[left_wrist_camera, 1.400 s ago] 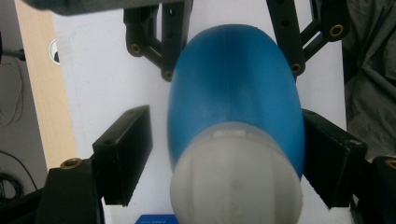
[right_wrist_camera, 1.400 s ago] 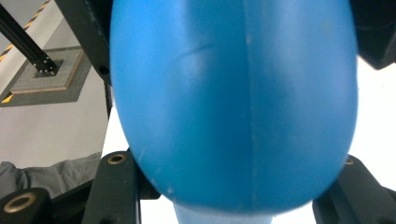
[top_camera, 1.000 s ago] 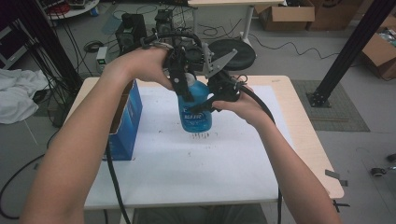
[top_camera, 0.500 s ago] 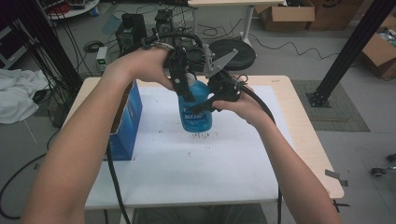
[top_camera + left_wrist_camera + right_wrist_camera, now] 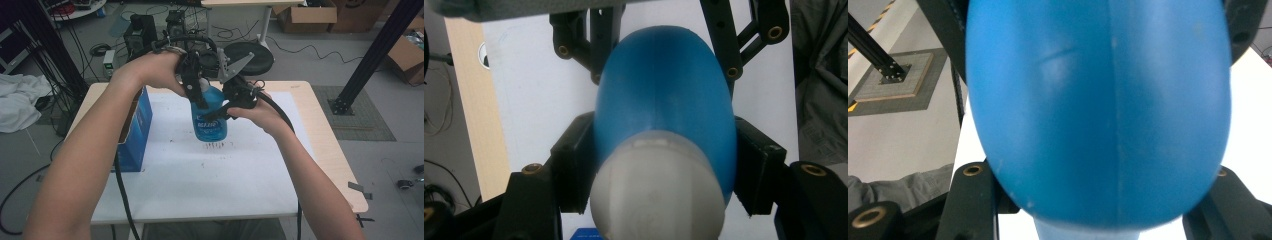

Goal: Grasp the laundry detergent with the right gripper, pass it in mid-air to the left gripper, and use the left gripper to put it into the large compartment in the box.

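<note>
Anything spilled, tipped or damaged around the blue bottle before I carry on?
Nothing looks spilled or broken. The blue bottle stands upright on the white table cover, with the right gripper clamped on its body and the left gripper, whose jaws have just closed, at its white top. The only oddity is dark specks on the cover at its base.

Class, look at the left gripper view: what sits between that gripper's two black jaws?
The neck end of the blue bottle, with its white cap toward the camera. The left gripper has just been closing, and its pads press the bottle's sides.
</note>
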`<state>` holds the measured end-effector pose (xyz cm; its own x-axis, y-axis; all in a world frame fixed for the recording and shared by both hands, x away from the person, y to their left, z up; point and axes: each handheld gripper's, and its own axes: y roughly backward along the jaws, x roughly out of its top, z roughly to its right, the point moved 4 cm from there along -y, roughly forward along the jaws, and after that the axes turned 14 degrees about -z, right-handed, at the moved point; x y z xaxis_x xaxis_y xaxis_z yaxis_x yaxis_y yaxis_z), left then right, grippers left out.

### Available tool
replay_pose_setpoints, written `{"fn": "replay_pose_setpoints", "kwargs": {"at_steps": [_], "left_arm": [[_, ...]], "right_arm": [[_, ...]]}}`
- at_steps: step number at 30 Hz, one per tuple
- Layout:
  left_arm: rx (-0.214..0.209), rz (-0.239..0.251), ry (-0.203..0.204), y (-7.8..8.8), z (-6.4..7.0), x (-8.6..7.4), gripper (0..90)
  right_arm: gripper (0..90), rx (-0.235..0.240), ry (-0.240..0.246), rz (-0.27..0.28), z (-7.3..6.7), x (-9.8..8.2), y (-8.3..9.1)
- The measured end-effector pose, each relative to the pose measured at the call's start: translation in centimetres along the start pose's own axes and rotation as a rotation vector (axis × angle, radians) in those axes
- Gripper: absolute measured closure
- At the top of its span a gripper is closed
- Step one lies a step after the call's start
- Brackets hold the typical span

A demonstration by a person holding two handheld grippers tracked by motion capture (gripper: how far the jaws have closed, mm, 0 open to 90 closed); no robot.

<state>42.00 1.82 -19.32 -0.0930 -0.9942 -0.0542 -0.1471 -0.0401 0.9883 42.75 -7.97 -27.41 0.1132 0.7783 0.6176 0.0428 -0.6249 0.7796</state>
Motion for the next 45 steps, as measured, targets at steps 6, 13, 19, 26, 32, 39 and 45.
{"fn": "replay_pose_setpoints", "kwargs": {"at_steps": [6,13,19,26,32,39,45], "left_arm": [[0.002,0.016,0.02,0.2,-0.1,-0.1,38.6],[-0.01,0.002,0.035,0.1,0.0,0.0,38.8],[-0.016,0.003,0.042,0.7,-0.1,0.1,39.0],[-0.052,-0.014,0.102,1.6,-0.4,-0.3,39.0],[-0.068,-0.055,0.216,2.7,-1.1,-1.3,39.0],[-0.014,-0.121,0.442,4.3,-2.6,-3.5,39.0],[-0.02,-0.126,0.634,5.5,-3.5,-5.6,39.1]], "right_arm": [[45.2,-0.005,-0.001,0.013,0.1,0.1,0.1],[44.5,0.002,-0.006,0.007,0.1,0.1,0.0],[40.2,0.011,-0.014,0.037,0.0,0.3,0.0],[22.4,-0.028,-0.04,0.042,0.4,-0.2,0.3],[23.1,-0.033,-0.054,-0.017,0.6,-1.3,0.6],[25.0,-0.072,-0.085,-0.149,1.2,-3.2,0.5],[24.8,-0.075,-0.077,-0.278,1.2,-4.3,0.6]]}}
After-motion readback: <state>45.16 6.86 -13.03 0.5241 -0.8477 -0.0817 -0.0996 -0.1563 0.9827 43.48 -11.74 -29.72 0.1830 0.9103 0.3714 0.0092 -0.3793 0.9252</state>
